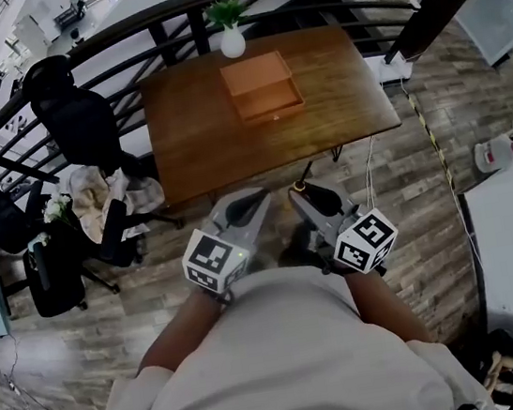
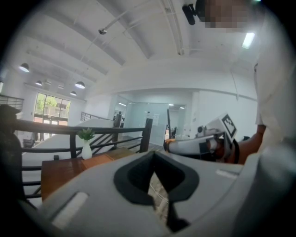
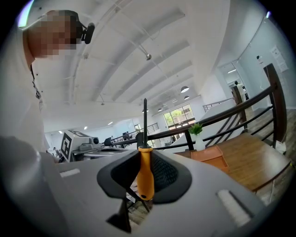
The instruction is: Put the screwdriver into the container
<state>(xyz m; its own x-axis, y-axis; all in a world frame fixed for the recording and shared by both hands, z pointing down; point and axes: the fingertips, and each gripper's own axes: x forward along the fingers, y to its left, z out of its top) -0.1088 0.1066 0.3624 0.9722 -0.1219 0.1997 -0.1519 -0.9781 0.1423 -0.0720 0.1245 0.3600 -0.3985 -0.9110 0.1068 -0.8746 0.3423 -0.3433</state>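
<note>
Screwdriver (image 3: 145, 178) clamped in right hand-held gripper (image 3: 144, 155), barely visible in head view; left hand-held gripper (image 2: 154, 156) closed empty

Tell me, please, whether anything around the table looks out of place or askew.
Nothing on the table stands out: the container sits square to it and the vase behind stands upright. The one untidy spot is a heap of cloth on the chair left of the table.
</note>
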